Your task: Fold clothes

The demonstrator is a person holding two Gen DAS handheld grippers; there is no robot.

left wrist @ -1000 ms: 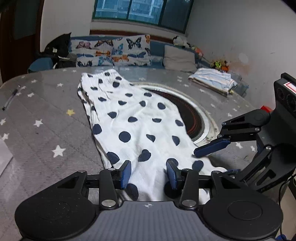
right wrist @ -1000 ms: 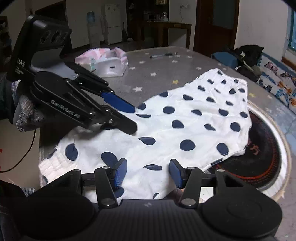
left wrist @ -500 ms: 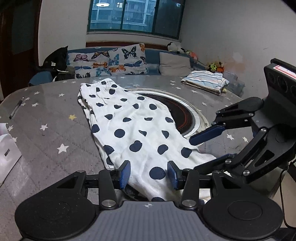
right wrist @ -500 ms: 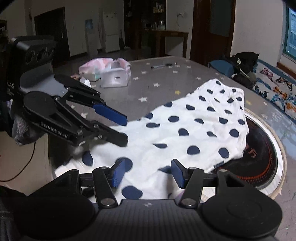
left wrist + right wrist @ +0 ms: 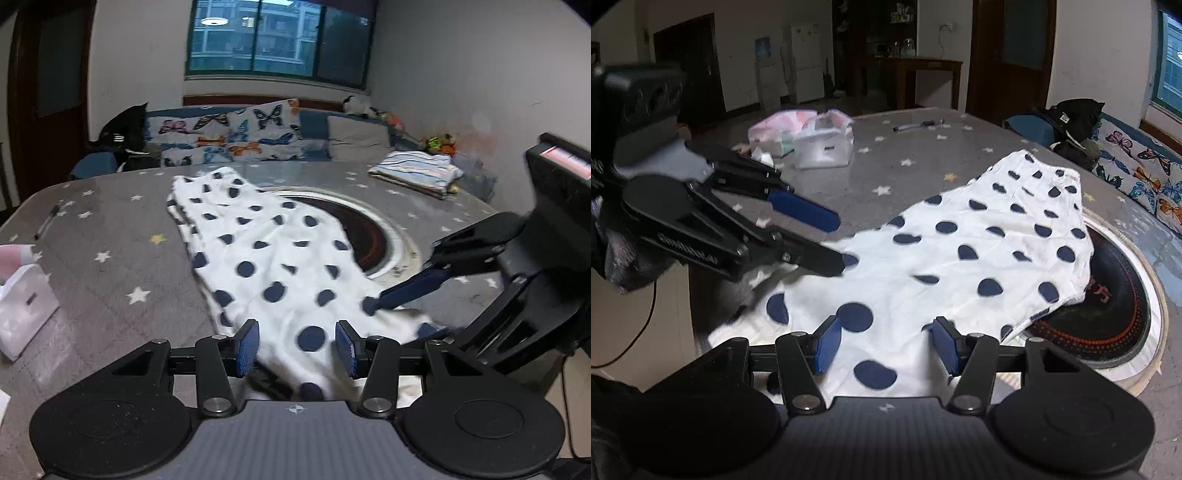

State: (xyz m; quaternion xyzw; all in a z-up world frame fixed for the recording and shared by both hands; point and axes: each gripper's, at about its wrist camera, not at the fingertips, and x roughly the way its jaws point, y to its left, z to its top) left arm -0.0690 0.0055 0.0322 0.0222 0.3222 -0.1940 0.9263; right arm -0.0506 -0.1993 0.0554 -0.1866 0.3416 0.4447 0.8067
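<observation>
A white garment with navy dots [image 5: 273,258] lies stretched out on the grey star-patterned table [image 5: 110,280], its right side over a round inset burner [image 5: 373,236]. My left gripper [image 5: 297,350] is open over the garment's near end, cloth showing between its blue pads without being pinched. My right gripper [image 5: 886,345] is open the same way over the near end of the garment [image 5: 979,251]. In the left wrist view the right gripper [image 5: 402,314] comes in from the right, low over the hem. In the right wrist view the left gripper [image 5: 838,243] enters from the left, turned on its side.
A folded striped stack [image 5: 417,171] sits at the table's far right and a pen [image 5: 46,223] at the far left. A white plastic box [image 5: 822,146] and tissue packs stand behind the left gripper. A sofa with butterfly cushions [image 5: 236,136] lies beyond the table.
Both grippers have drawn back along the garment toward its near end. The garment lies where it was, and both pairs of jaws have stayed open.
</observation>
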